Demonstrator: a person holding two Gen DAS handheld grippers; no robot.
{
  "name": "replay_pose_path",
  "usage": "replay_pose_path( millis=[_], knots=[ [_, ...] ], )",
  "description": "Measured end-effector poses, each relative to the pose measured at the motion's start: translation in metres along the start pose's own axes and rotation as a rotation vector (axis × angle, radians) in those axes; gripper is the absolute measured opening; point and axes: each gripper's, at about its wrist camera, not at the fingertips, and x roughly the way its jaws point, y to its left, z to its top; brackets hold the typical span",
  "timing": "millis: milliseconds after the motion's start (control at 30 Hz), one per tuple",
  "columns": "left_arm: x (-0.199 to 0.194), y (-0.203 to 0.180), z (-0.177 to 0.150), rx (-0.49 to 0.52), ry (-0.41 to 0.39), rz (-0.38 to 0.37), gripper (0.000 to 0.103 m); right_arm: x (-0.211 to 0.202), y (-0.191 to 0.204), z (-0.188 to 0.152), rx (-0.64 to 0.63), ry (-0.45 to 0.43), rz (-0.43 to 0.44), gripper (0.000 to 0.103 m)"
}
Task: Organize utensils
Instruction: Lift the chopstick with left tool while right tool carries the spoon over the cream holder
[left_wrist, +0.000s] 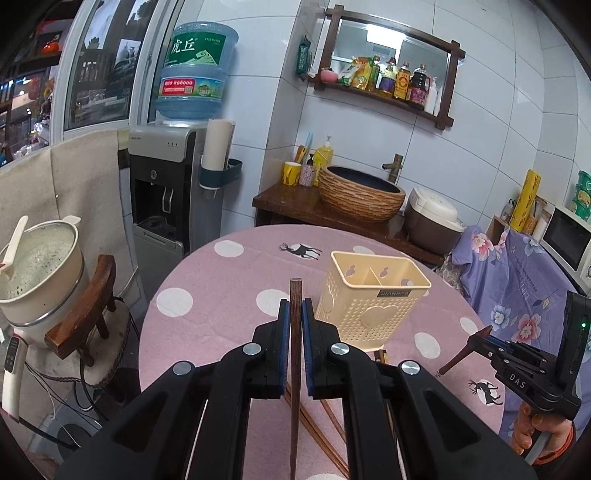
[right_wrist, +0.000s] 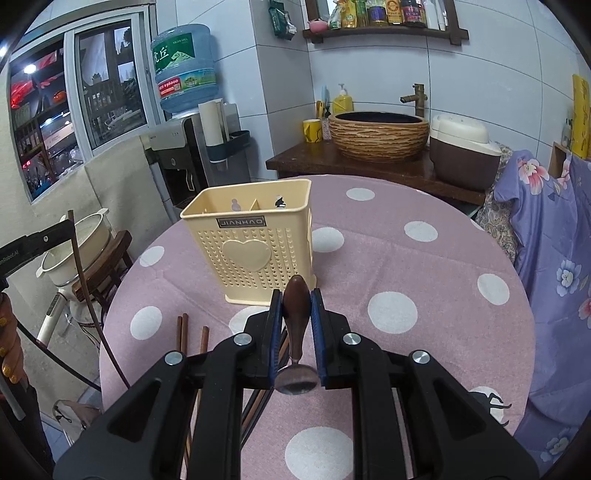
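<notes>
Left gripper (left_wrist: 294, 317) clamped on a wooden chopstick (left_wrist: 294, 354), right gripper (right_wrist: 297, 314) pinching a wooden-handled spoon (right_wrist: 296, 317), cream utensil caddy (right_wrist: 248, 243) just ahead.

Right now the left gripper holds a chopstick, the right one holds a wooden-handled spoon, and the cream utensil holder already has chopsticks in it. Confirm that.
One thing is wrong: the cream utensil holder is empty, as the left wrist view shows looking into its compartments. The spare chopsticks lie on the table. The rest stands: the left gripper holds a chopstick, the right gripper a wooden-handled spoon.
</notes>
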Motion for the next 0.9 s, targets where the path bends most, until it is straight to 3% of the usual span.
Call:
replay_pose_path(
  millis=[333, 567, 700, 900],
  knots=[
    [-0.008, -0.005, 0.023, 0.01, -0.048, -0.01, 0.008, -0.002, 0.002, 0.023, -0.002, 0.002, 0.011, 0.016],
    [-0.015, -0.022, 0.085, -0.013, -0.115, -0.071, 0.007, -0.02, 0.015, 0.076, -0.017, -0.062, 0.033, 0.016],
    [-0.024, -0.037, 0.134, -0.047, -0.221, -0.092, 0.007, -0.037, 0.02, 0.122, -0.001, -0.151, 0.022, 0.016],
    [-0.005, -0.073, 0.171, -0.037, -0.356, -0.033, 0.007, -0.028, 0.029, 0.173, 0.016, -0.212, -0.014, 0.016]
  ],
)
